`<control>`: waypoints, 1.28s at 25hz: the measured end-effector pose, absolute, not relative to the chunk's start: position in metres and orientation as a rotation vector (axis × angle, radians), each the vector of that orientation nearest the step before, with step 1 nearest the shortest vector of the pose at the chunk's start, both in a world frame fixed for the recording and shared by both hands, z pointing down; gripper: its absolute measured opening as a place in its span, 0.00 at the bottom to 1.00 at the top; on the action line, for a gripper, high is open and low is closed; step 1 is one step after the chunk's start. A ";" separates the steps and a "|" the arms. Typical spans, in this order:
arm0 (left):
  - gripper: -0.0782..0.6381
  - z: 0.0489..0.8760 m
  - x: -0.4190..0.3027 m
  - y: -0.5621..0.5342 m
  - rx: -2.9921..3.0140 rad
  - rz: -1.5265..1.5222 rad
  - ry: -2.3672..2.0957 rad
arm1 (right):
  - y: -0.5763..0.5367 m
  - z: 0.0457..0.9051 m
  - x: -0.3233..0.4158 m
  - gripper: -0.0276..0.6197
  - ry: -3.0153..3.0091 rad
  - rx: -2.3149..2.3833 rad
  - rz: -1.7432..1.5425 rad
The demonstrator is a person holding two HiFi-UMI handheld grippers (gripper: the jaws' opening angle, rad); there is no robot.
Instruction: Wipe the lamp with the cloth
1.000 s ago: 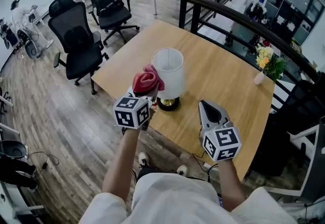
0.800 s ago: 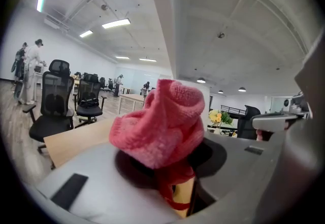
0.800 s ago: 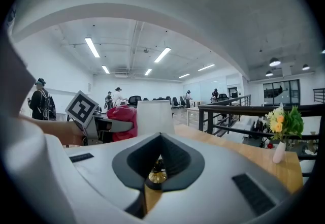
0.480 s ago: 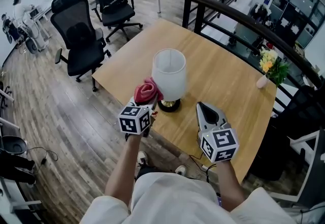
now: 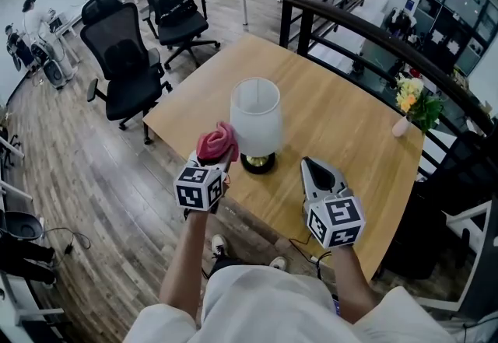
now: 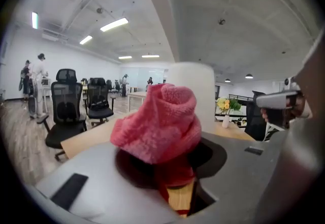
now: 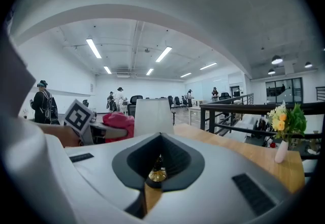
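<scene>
A table lamp with a white shade (image 5: 255, 115) and a dark round base stands near the front edge of the wooden table (image 5: 350, 131). My left gripper (image 5: 210, 164) is shut on a bunched pink-red cloth (image 5: 215, 142), held just left of the shade and level with its lower part. In the left gripper view the cloth (image 6: 160, 125) fills the jaws, with the shade (image 6: 192, 91) right behind it. My right gripper (image 5: 317, 172) is shut and holds nothing, right of the lamp base. From the right gripper view, the shade (image 7: 152, 116) and cloth (image 7: 119, 125) sit ahead to the left.
A small vase of yellow flowers (image 5: 409, 104) stands at the table's far right. A dark railing (image 5: 366, 22) runs behind the table. Black office chairs (image 5: 123, 61) stand on the wood floor to the left, and people stand far off at the left wall.
The left gripper and cloth have dropped lower and drawn slightly left of the shade, from its middle height to its lower edge. The right gripper has stayed put.
</scene>
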State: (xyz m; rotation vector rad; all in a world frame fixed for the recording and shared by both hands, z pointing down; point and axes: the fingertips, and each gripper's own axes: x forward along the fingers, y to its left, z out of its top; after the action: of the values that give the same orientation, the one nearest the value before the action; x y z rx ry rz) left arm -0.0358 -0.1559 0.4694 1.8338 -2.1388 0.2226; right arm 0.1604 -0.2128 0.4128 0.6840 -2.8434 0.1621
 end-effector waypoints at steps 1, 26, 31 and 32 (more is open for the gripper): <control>0.34 0.447 -0.034 -0.157 1.872 0.211 -2.168 | -0.213 0.412 0.161 0.06 -2.846 0.683 0.163; 0.34 0.447 0.047 -0.186 2.083 0.750 -1.997 | -0.213 0.421 0.175 0.06 -2.843 0.687 0.213; 0.34 0.488 0.063 -0.184 2.065 0.837 -1.848 | -0.211 0.423 0.176 0.06 -2.838 0.683 0.211; 0.34 0.498 0.066 -0.182 2.057 0.857 -1.813 | -0.211 0.423 0.177 0.06 -2.839 0.685 0.209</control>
State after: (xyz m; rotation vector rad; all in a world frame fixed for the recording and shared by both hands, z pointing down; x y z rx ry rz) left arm 0.0661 -0.1825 0.4979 2.0568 -1.8127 0.8573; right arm 0.1769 -0.2109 0.4229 0.6851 -2.8389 0.2090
